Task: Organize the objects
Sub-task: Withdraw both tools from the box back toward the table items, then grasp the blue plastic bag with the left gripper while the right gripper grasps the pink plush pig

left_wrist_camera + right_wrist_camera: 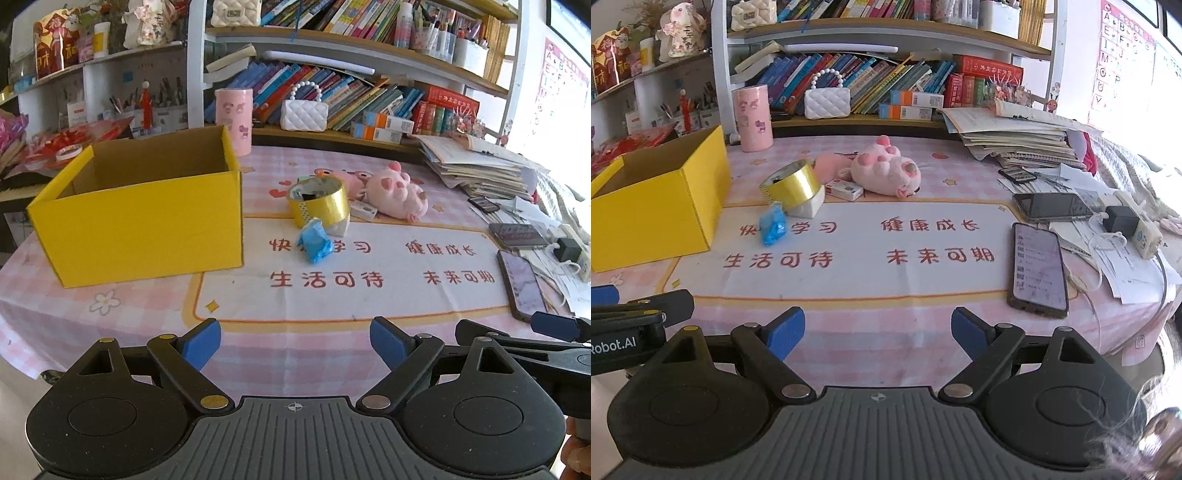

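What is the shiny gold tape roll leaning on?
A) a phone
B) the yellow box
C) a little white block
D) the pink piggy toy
C: the gold tape roll sits tilted with its lower edge propped on a little white block, apart from the yellow box, while the pink piggy toy lies behind it.

Left claw (295, 343): jaws spread wide, blue pads (201, 345) facing each other, nothing between them, held low at the near edge of the surface
Right claw (878, 334): jaws equally wide apart, blue pads (785, 332) bare, level and pointing forward
Spacing: the two claws sit side by side, each one's black linkage showing at the edge of the other's view
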`<state>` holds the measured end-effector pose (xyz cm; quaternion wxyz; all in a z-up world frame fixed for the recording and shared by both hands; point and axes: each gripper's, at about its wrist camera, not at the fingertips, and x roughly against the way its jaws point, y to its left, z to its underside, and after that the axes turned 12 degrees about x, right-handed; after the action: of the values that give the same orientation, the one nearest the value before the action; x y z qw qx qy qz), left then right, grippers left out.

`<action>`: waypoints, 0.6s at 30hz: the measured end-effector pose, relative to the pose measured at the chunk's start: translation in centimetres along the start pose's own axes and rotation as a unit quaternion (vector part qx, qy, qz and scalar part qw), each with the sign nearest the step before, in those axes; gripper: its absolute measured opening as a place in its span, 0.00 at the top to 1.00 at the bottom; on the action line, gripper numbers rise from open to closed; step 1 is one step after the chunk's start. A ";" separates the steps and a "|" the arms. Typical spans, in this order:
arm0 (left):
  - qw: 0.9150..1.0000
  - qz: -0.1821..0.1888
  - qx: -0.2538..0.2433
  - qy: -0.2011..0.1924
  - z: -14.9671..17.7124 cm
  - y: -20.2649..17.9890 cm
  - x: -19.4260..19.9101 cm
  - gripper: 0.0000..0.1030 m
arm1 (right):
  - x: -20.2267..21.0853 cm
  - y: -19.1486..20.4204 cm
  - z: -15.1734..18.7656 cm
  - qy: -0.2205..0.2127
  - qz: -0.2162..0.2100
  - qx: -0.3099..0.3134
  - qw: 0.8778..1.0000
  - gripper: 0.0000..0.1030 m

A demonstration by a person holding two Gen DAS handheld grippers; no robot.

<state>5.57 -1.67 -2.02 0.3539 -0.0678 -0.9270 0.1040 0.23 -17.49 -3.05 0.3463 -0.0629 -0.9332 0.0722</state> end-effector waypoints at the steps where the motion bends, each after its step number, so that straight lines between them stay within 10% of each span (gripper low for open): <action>1: 1.000 0.000 0.001 0.000 -0.2 -0.2 -0.4 0.13 | -0.5 -0.3 -0.3 0.000 -0.001 0.001 1.000 0.17; 18: 0.999 -0.027 0.038 0.020 -4.3 -3.8 -8.4 0.23 | -8.4 -5.3 -5.8 -0.021 -0.028 0.024 0.999 0.19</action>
<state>14.51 -6.43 -3.33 0.3772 -0.0313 -0.9167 0.1283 9.99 -23.62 -3.14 0.3294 -0.0274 -0.9399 0.0859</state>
